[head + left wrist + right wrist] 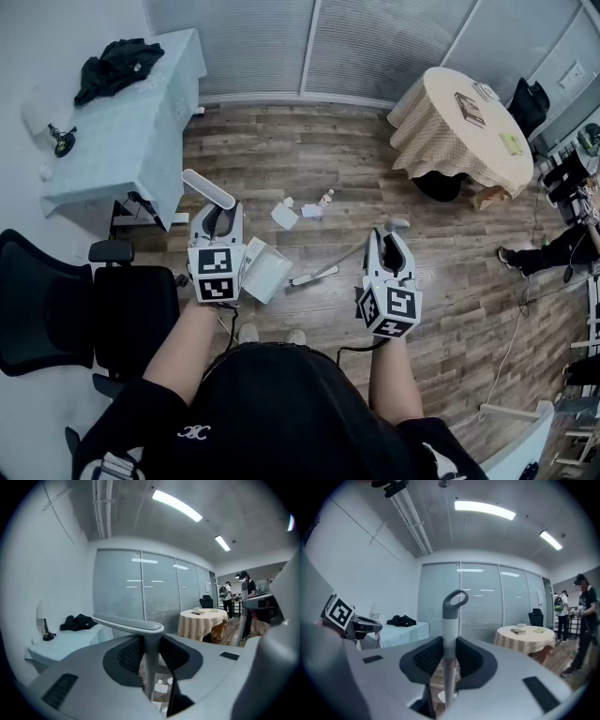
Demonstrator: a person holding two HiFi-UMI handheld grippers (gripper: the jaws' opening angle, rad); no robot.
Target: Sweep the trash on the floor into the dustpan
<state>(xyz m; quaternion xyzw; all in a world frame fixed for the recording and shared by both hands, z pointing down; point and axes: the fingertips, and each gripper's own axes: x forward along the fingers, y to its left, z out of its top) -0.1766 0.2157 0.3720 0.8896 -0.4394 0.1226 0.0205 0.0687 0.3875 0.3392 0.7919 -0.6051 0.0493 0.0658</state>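
Note:
In the head view my left gripper [217, 214] is shut on the upright handle [208, 189] of a white dustpan [265, 270], which rests on the wood floor just right of it. The left gripper view shows that grey T-shaped handle [129, 622] clamped between the jaws. My right gripper [389, 239] is shut on a broom handle [396, 224]; the broom's head [314, 277] lies on the floor beside the dustpan. In the right gripper view the handle's looped top [454, 603] rises between the jaws. Paper scraps [285, 215] and a small bottle [325, 198] lie beyond the dustpan.
A table with a pale blue cloth [122, 122] and a black garment [117, 64] stands at left, a black office chair [94, 319] beside me. A round cloth-covered table [459, 131] stands at back right. A person's legs [553, 248] show at the right edge.

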